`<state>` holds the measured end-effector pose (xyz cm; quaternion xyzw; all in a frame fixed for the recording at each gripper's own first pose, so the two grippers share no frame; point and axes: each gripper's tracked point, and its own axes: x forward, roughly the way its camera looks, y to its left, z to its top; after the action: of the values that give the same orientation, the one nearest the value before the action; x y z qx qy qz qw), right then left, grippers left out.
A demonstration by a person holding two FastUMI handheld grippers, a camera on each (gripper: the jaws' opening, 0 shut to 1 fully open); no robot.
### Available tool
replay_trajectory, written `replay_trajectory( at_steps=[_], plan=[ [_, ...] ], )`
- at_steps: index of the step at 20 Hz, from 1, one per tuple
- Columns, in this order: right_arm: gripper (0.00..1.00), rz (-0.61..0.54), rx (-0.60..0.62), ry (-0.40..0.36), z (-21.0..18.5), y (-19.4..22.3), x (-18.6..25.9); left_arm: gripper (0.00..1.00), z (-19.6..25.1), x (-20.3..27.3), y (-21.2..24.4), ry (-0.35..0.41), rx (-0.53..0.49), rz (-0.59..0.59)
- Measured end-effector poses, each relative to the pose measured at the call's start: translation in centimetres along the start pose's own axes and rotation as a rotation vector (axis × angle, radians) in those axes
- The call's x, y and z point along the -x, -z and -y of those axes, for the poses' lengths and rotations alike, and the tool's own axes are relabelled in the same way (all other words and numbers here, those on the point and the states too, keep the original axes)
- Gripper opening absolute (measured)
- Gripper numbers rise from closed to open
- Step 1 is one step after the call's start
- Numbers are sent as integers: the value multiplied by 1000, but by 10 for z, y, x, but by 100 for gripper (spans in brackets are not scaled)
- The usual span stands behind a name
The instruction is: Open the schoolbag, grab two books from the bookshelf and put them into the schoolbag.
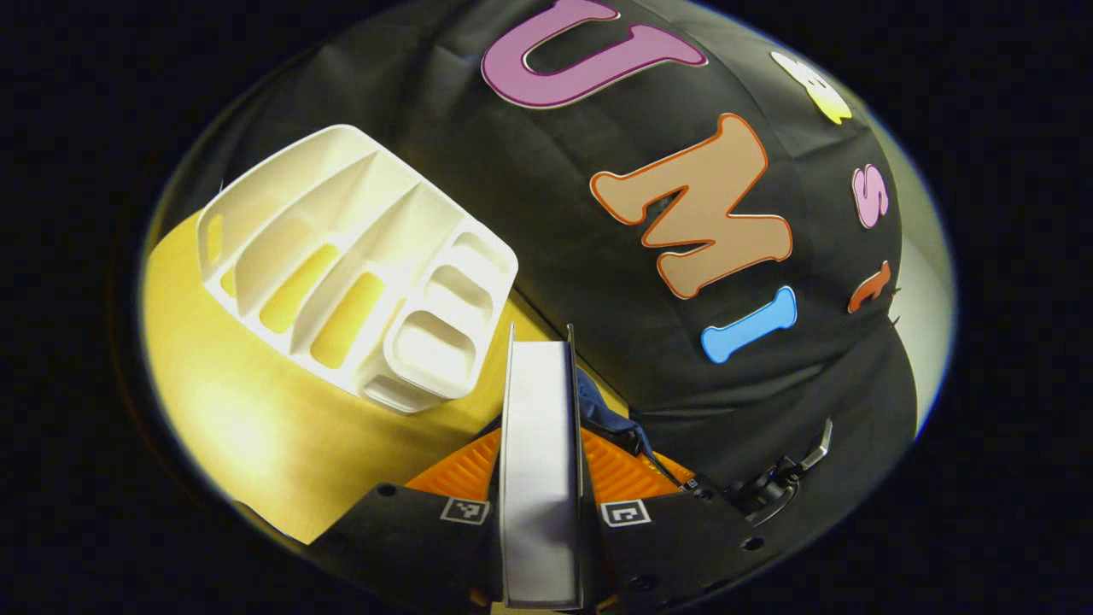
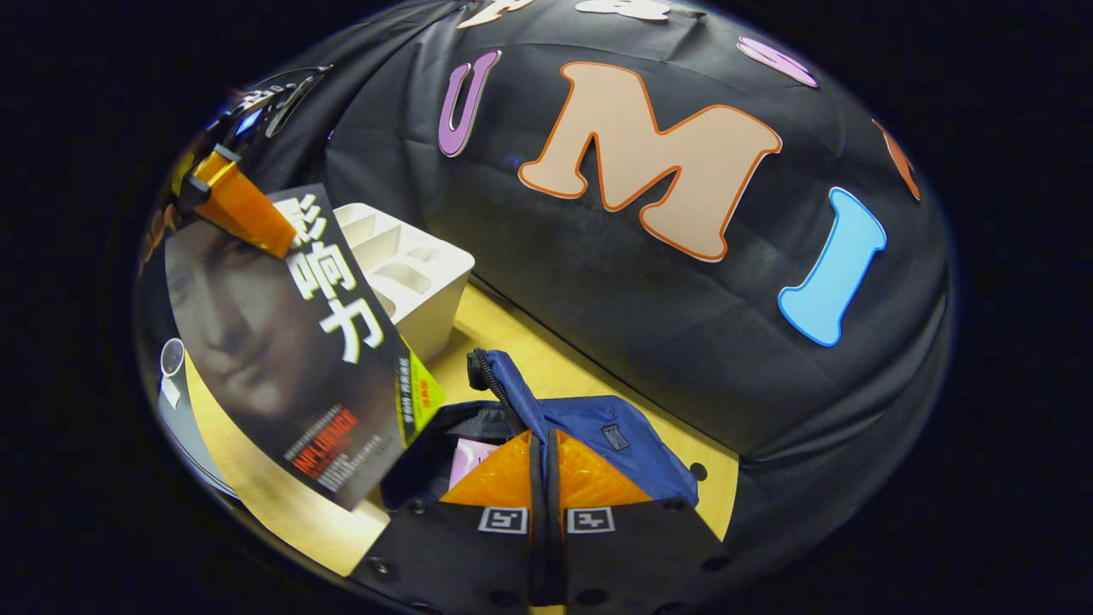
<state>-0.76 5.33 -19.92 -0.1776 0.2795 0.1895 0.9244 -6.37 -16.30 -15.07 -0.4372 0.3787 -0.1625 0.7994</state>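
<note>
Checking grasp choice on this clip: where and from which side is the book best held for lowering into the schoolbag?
By its upper edge, from above, as the left gripper has it: the book hangs with its lower end toward the schoolbag, whose opening the right gripper holds by the edge.

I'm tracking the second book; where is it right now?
The book hangs in the left gripper, at the left of the right gripper view, above the open schoolbag and in front of the white bookshelf.
</note>
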Motion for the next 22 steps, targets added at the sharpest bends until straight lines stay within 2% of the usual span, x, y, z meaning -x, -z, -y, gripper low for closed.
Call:
replay_trajectory(
  at_steps=[3,8,13,22],
  plan=[
    [2,-1,9,-9,-3,1,0,33,0,-25,17,2,4,13],
    [3,5,3,-10,0,2,5,33,6,-62,35,40,78,72],
    [3,5,-23,-19,-4,4,6,34,1,-94,61,28,124,129],
    [3,9,-22,-64,-18,8,9,34,2,-153,98,70,246,158]
  ],
)
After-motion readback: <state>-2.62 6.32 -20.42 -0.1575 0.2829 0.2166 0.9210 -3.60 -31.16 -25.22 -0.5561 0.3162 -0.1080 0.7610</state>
